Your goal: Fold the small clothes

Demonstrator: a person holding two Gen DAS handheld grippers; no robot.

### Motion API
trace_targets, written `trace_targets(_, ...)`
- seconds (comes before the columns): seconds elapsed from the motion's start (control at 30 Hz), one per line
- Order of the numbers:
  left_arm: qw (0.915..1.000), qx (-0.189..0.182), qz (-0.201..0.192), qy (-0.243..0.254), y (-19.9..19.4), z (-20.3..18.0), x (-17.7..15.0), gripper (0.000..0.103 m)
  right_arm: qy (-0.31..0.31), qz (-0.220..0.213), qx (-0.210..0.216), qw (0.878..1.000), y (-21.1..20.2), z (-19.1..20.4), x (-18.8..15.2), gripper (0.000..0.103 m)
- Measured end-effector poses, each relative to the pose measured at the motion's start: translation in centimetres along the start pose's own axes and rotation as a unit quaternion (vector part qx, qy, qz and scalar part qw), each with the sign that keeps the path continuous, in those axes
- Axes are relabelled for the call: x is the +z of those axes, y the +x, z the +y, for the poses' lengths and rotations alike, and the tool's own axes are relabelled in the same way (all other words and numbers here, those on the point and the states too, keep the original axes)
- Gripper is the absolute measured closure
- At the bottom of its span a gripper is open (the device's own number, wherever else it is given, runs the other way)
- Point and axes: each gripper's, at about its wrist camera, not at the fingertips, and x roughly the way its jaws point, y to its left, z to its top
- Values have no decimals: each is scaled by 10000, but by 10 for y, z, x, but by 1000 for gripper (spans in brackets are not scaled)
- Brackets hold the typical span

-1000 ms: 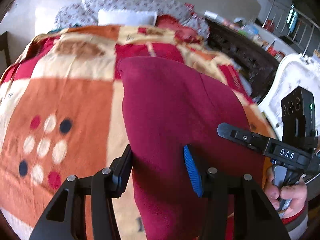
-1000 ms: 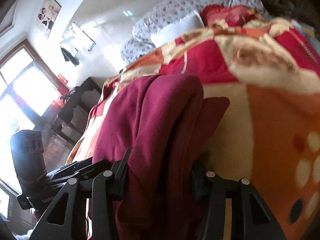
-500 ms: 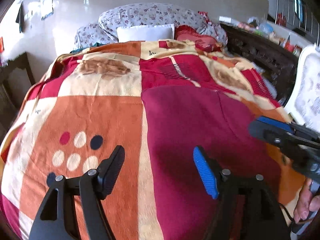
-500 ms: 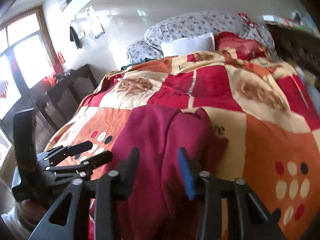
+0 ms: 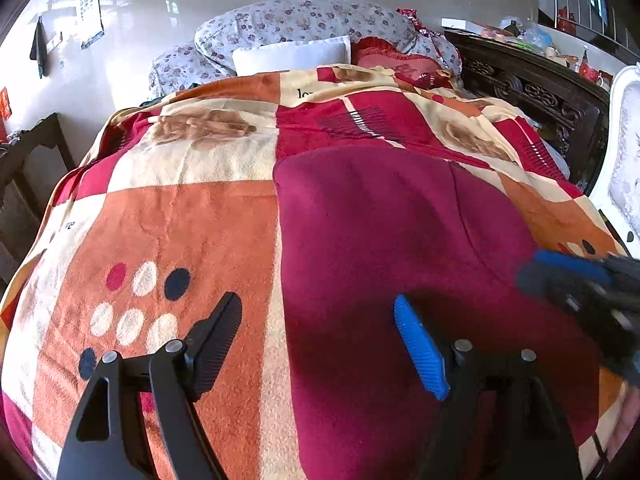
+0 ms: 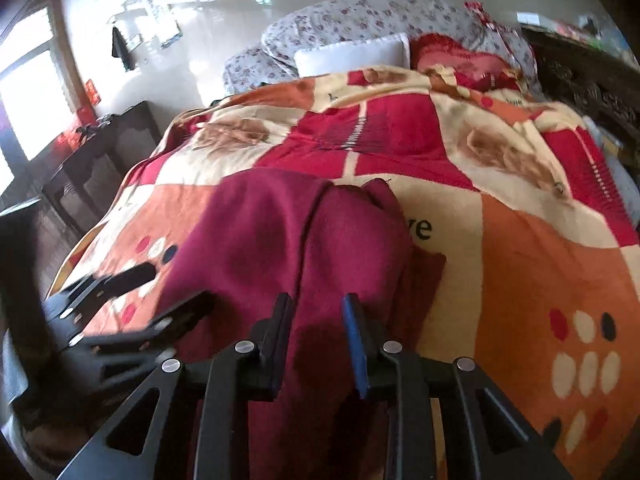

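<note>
A maroon garment [image 5: 384,248] lies folded on the patterned blanket [image 5: 172,232], its near end toward me. My left gripper [image 5: 318,340] hovers over the garment's left edge. Its jaws are opening wide and nothing is pinched between them. In the right wrist view the same garment [image 6: 280,240] shows a lengthwise fold. My right gripper [image 6: 316,332] is above its near end with the jaws closing. Cloth shows in the gap between the pads, which do not press on it. Each gripper also appears blurred in the other's view: the right gripper [image 5: 560,276] and the left gripper [image 6: 160,292].
A white pillow [image 5: 292,54], floral pillows [image 5: 304,20] and a red cushion [image 5: 400,64] sit at the bed's far end. A dark carved wooden piece [image 5: 532,92] and a white ornate panel [image 5: 624,168] stand on the right, and a dark cabinet [image 6: 100,152] stands on the left.
The garment, earlier bunched between both grippers' fingers, now lies on the blanket. The left jaws have widened and the right jaws have narrowed. Both views have tilted up the bed.
</note>
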Motion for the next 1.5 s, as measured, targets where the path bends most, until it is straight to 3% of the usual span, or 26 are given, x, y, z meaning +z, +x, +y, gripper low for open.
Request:
trace_targets(0.1,10000,20,2,-24,-2,0,-3,23,-178,27,-71,9998,-13,10,-18,74)
trace_targets(0.23,9999,17,-3,-123,-4,0,-6,21,-181,141,-418,9989,2,4,-37,72)
trace_targets(0.4,9998,133,-129,-88,-17,-2,-13,21,-176,-43,-443,9989,-14,11,-37,68)
trace_targets(0.5,9991,235,-329,-112,-34,-1,-19,21,-171,-251,-455,9985,-33,18,-38,59)
trace_targets(0.57,9984,283,-447,-202,-47,2,-23,21,-161,-459,-592,9971,-45,23,-38,36)
trace_targets(0.6,9982,279,-475,-243,-52,4,-24,21,-165,-564,-656,9961,-50,26,-39,34)
trace_targets(0.7,9975,279,-553,-347,-68,10,-29,16,-197,-748,-791,9939,-63,33,-40,31)
trace_targets(1.2,9938,366,-928,-482,-120,22,-46,16,33,-1268,-921,9876,-102,44,-47,7)
trace_targets(1.5,9931,430,-1011,-418,-129,18,-50,16,78,-1238,-969,9875,-104,44,-51,2)
